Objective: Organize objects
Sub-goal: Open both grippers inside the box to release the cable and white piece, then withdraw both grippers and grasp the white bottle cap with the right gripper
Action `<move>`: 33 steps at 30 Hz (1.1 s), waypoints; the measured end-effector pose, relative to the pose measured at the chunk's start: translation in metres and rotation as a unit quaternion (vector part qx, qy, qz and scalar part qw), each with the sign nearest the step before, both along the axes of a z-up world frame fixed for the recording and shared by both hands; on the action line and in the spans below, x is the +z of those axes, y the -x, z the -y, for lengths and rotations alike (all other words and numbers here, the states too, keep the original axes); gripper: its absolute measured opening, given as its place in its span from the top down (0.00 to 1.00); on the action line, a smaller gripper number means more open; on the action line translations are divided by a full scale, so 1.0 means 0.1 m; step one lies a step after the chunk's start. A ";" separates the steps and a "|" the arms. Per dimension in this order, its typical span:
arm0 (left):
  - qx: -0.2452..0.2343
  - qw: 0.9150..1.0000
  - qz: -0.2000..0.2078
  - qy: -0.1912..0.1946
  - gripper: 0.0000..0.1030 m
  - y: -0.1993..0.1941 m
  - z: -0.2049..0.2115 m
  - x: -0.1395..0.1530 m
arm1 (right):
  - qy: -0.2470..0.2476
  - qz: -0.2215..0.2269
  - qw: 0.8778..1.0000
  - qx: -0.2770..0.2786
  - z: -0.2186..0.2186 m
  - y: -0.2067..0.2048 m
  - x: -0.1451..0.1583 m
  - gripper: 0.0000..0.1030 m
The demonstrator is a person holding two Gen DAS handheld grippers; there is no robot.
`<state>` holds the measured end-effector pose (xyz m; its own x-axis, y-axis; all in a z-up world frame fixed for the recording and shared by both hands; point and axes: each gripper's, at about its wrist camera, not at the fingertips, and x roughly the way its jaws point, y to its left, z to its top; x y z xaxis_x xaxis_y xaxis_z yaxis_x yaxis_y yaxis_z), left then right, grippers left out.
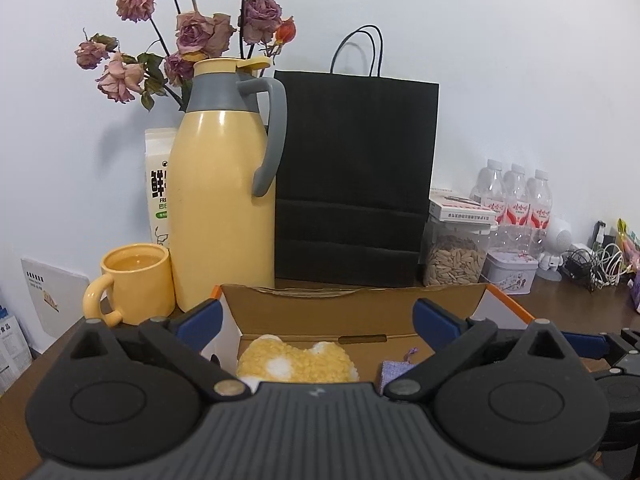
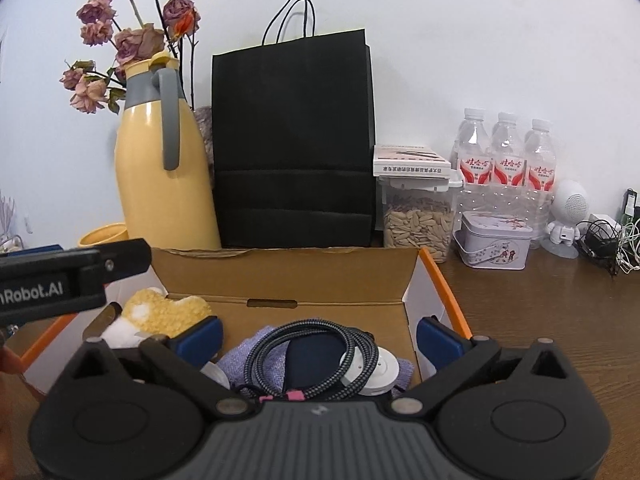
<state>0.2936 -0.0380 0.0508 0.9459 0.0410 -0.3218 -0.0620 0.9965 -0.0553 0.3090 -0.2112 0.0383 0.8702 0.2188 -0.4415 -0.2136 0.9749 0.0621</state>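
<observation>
An open cardboard box with orange edges sits on the brown wooden table right in front of me. In it lie a yellow and white plush pad and a small purple pouch. The right wrist view shows the same box holding the plush pad, a coiled braided cable, a dark blue item, purple cloth and a white disc. My left gripper is open above the box's left part. My right gripper is open above the cable. Neither holds anything.
Behind the box stand a yellow thermos jug, a yellow mug, a black paper bag and a jar of seeds. Further right are a tin, water bottles, a white figure and tangled cables.
</observation>
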 end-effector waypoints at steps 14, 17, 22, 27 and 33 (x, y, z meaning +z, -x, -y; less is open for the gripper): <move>-0.024 0.999 0.035 0.019 0.00 0.45 -0.13 0.24 | -0.004 0.029 1.000 0.011 0.16 0.37 0.23 0.00; -0.034 0.998 0.040 0.018 0.00 0.60 -0.18 0.27 | -0.003 0.043 0.999 0.013 0.22 0.56 0.27 0.00; -0.053 0.998 0.024 0.027 0.00 0.81 -0.33 0.26 | -0.005 0.046 0.998 0.032 0.28 0.82 0.29 0.00; -0.051 0.999 0.014 0.003 0.00 1.05 -0.44 0.15 | 0.010 0.033 0.998 0.045 0.29 1.03 0.20 0.00; -0.044 0.999 -0.026 -0.011 0.00 1.24 -0.59 -0.07 | 0.029 -0.002 0.998 0.061 0.28 1.25 0.00 0.00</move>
